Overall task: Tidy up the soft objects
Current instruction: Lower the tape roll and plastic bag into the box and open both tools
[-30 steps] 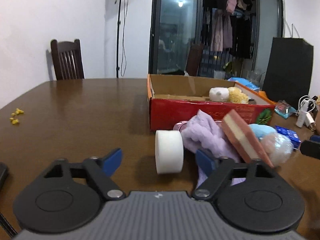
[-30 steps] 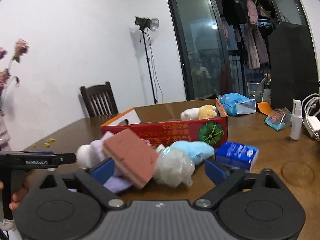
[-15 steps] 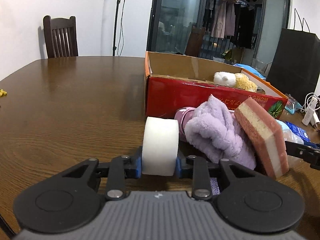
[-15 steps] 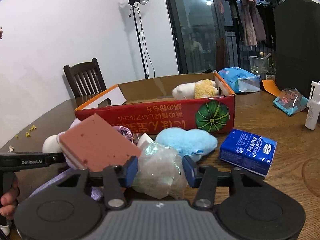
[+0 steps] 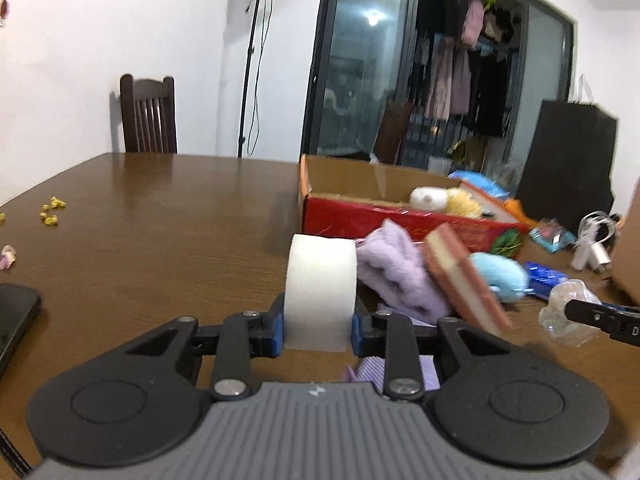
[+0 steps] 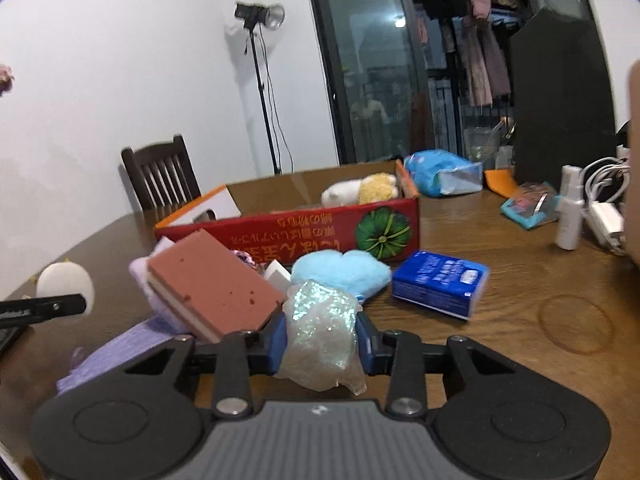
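Note:
My left gripper [image 5: 318, 330] is shut on a white foam cylinder [image 5: 320, 288] and holds it above the table. My right gripper [image 6: 322, 340] is shut on a glittery clear soft lump [image 6: 322, 328], also lifted; it shows in the left wrist view [image 5: 568, 312]. On the table lie a purple fleece cloth [image 5: 400, 276], a pink-and-white sponge [image 6: 212, 284] and a light blue plush [image 6: 340, 272]. The red cardboard box [image 6: 288, 236] behind them holds a white plush [image 6: 342, 194] and a yellow plush [image 6: 376, 188].
A blue tissue pack [image 6: 440, 282] lies right of the blue plush. A white spray bottle [image 6: 570, 212], cables and a teal packet [image 6: 528, 206] sit at the right. A dark phone [image 5: 14, 320] lies at the left edge. A chair [image 5: 148, 114] stands behind the table.
Both grippers went from open to shut, the left on the white cylinder, the right on the glittery lump. Both have since lifted their objects a little off the table.

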